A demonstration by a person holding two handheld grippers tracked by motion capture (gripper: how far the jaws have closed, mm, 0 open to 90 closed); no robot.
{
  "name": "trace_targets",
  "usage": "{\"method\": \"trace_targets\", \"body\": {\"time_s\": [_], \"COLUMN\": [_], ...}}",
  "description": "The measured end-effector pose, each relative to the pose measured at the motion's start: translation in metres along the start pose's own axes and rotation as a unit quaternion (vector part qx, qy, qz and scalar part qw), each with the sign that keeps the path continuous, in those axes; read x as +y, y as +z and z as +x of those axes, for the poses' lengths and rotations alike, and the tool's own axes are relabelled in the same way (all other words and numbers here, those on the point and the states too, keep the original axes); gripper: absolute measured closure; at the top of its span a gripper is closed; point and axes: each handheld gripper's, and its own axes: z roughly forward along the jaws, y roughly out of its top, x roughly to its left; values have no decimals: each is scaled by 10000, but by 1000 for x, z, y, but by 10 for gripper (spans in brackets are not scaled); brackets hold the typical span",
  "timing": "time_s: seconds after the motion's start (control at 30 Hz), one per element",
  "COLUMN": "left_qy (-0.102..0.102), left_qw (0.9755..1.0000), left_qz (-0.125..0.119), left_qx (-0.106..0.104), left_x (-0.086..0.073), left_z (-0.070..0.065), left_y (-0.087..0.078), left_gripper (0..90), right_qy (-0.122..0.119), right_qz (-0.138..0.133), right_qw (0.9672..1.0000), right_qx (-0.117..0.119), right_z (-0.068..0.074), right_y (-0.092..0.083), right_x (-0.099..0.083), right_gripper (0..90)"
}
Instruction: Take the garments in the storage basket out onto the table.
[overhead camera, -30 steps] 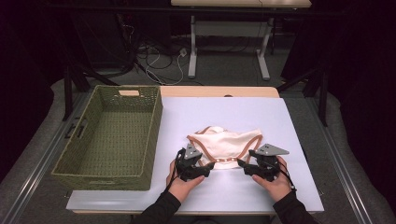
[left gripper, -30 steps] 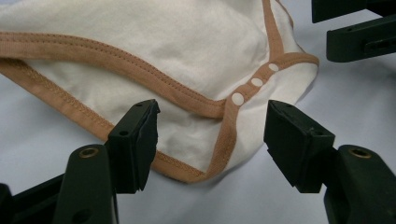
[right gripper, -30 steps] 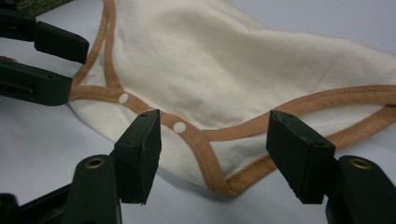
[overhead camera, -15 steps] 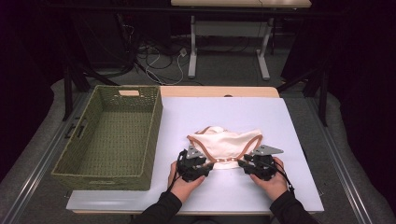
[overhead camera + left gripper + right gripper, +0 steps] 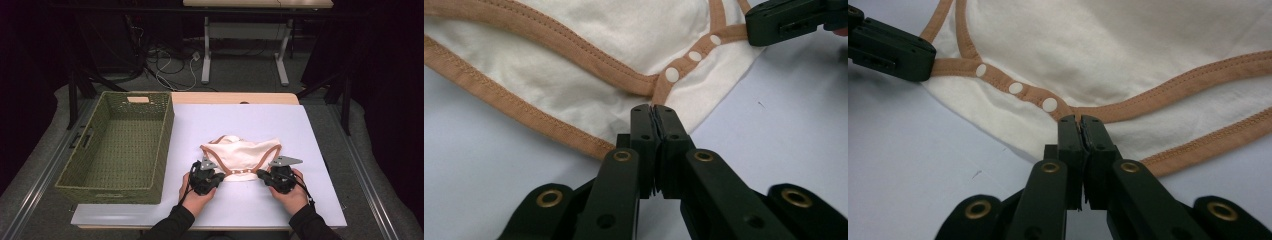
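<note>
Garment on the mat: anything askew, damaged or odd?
Nothing stands out. The cream garment lies flat, tan trim and snaps intact, slightly rumpled at its far edge. Left gripper and right gripper are each shut on its near hem. The green basket sits square beside it.

Garment (image 5: 241, 156) mid-table (image 5: 300, 210), basket (image 5: 116, 145) left of it. My left gripper (image 5: 212, 174) at its near-left corner, right gripper (image 5: 264, 175) at near-right.

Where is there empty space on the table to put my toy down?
Bare white table lies beyond the cream garment, and more between it and the right edge. The green basket looks empty too. It is crowded near the front, around the left gripper and right gripper.
</note>
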Motion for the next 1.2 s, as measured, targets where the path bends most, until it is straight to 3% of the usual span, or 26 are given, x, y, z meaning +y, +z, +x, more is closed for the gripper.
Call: {"method": "trace_targets", "body": {"time_s": [0.23,0.77,0.8,0.97,1.03,1.2], "left_qy": [-87,-9,-99,-31,-102,51], "left_qw": [9998,9995,9993,9992,9989,9989], "left_qz": [-72,-225,-255,-271,-282,-275], "left_qx": [-140,-200,-256,-295,-370,-385], "left_x": [5,11,11,7,5,3], "left_z": [0,-4,-6,-5,-7,-13], "left_y": [-8,-33,-35,-46,-50,-56], "left_gripper": [896,898,898,898,898,898], "right_qy": [96,-52,-30,-65,-140,-44], "right_qz": [-51,-152,-145,-178,-219,-253], "right_qw": [9999,9996,9996,9993,9990,9990], "right_qx": [84,240,220,310,353,366], "right_z": [3,15,17,21,22,26], "right_y": [-6,-26,-28,-36,-40,-49], "right_x": [3,10,10,9,7,6], "right_gripper": [891,892,891,891,891,891]}}
